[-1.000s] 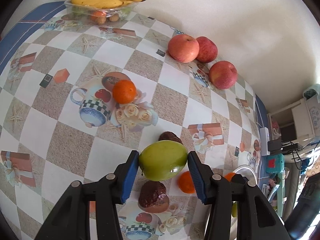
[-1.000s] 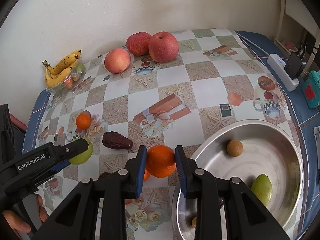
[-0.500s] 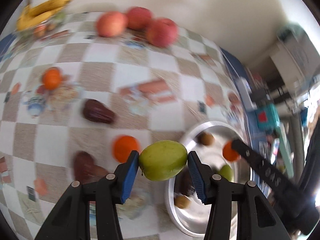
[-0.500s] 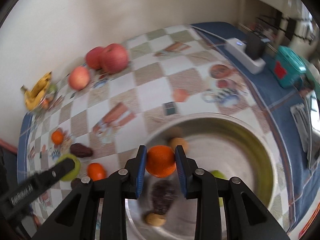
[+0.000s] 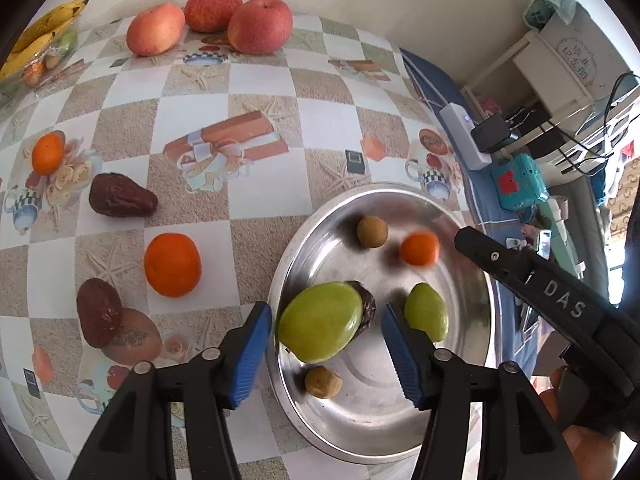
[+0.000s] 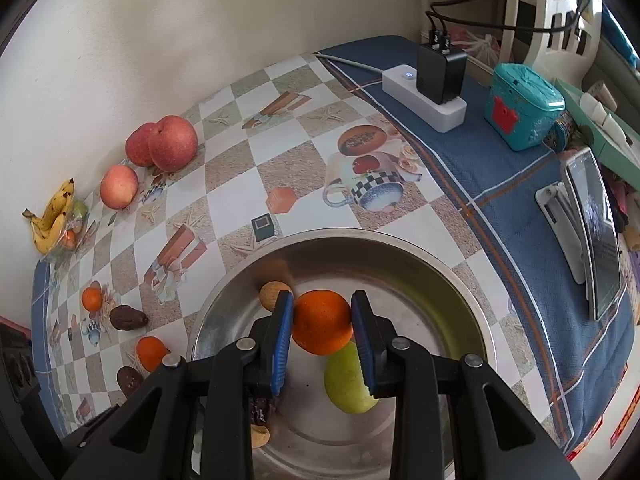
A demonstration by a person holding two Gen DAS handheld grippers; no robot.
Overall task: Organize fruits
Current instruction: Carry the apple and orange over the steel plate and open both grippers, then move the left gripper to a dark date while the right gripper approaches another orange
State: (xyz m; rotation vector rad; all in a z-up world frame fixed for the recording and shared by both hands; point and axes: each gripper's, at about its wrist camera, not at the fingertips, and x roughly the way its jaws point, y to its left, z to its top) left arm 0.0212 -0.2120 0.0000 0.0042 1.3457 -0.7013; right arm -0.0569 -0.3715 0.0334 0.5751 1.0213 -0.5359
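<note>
Steel bowl (image 5: 472, 248) is the drop point for both fruits; the left gripper (image 5: 326, 344) has just been opening, its blue pads standing clear either side of the green fruit (image 5: 320, 326), which looks released over the bowl's near side; the right gripper (image 6: 322, 330) pinches an orange (image 6: 322, 322) above the bowl's middle. Next, I judge, the right should let go, then both fetch the loose orange (image 5: 172, 264) and the dark fruit (image 5: 120, 202).
</note>
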